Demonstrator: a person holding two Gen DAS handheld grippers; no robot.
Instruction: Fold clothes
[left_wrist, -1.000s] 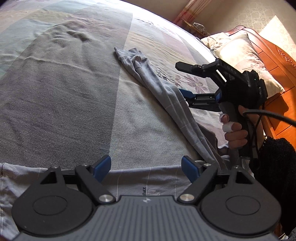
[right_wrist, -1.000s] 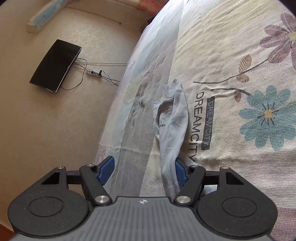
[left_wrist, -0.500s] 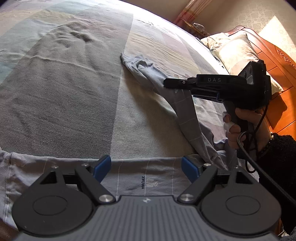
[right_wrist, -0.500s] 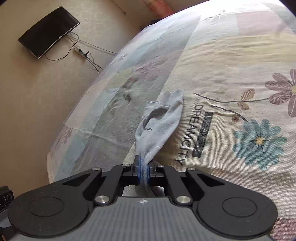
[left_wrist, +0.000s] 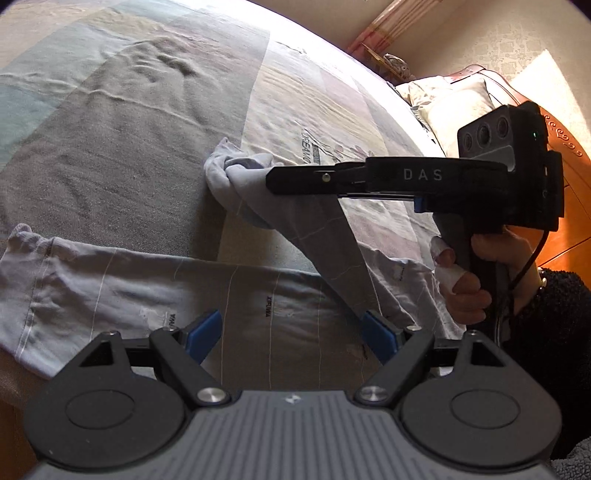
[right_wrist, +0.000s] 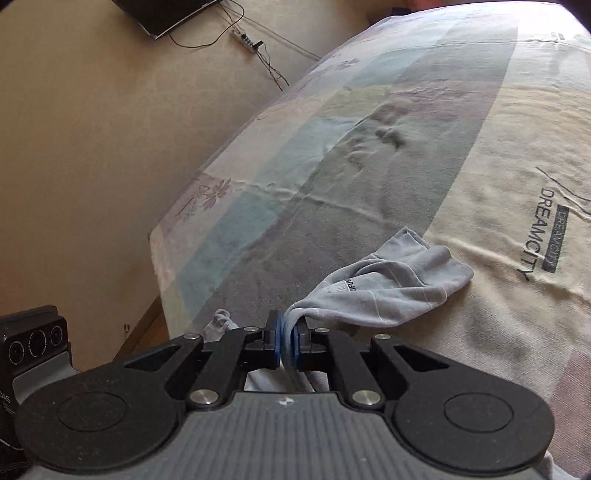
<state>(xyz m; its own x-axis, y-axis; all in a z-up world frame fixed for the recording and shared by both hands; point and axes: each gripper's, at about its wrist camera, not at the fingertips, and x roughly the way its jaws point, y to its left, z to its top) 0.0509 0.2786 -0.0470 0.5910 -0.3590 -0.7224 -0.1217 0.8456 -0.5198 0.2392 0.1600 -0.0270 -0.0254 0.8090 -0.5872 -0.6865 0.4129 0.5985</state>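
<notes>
on my far left, in the left wrist view, one leg of the grey trousers (left_wrist: 110, 291) lies flat across the bed (left_wrist: 110, 155), its cuff at the left edge. my left gripper (left_wrist: 291, 328) hovers just above that leg, angled downward, its jaws standing wide with nothing clamped between the blue pads (left_wrist: 205, 326); the cloth lies below them.

toward the middle, the other trouser leg (left_wrist: 332, 251) rises off the bedspread in a taut slope, its cuff end (left_wrist: 236, 173) still bunched on the bed near the printed lettering.

to the right, my right gripper (left_wrist: 271, 181) reaches across level, seen from the side, and the person's hand (left_wrist: 476, 277) wraps its handle from below, two fingers wearing white covers, a dark fuzzy sleeve (left_wrist: 554, 332) behind the wrist. a pillow (left_wrist: 450, 99) and the wooden headboard (left_wrist: 569, 155) sit beyond it.

in the right wrist view the right gripper's (right_wrist: 284, 345) jaws are pinched nearly together on a fold of the leg, the cloth squeezed between the pads, the cuff (right_wrist: 399, 284) trailing forward and right onto the bedspread beside the lettering. the left gripper's camera block (right_wrist: 33, 343) shows at the lower left.
</notes>
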